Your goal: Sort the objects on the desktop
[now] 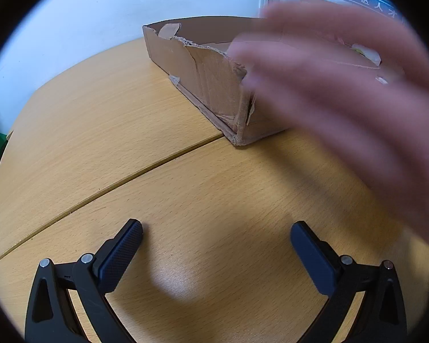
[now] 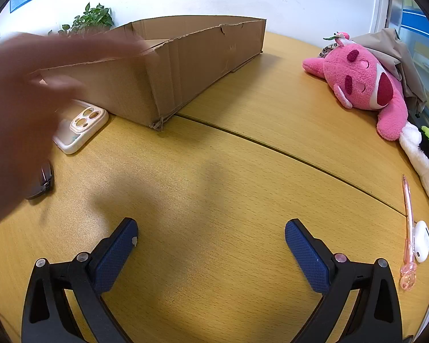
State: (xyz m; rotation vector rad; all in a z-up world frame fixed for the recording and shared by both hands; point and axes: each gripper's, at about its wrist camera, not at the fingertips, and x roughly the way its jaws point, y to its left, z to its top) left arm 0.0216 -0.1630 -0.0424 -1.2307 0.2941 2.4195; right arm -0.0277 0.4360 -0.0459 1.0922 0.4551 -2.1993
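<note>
A torn cardboard box [image 1: 203,74] [image 2: 186,63] stands open-topped on the wooden table [image 1: 214,194] [image 2: 214,177]. My left gripper [image 1: 216,231] is open low over bare wood, short of the box corner. My right gripper [image 2: 211,230] is open too, with nothing between its fingers. A cream phone case [image 2: 81,130] lies by the box's near wall, and a dark small object [image 2: 41,181] lies left of it. A pink plush [image 2: 366,85], a white plush [image 2: 426,154], a pink pen [image 2: 409,234] and a white earbud case [image 2: 421,241] lie at the right.
A blurred bare hand [image 1: 351,94] [image 2: 20,108] passes in front of the box in both views, hiding part of it. A beige cloth [image 2: 397,54] lies behind the pink plush. A potted plant [image 2: 91,20] stands behind the box by the white wall.
</note>
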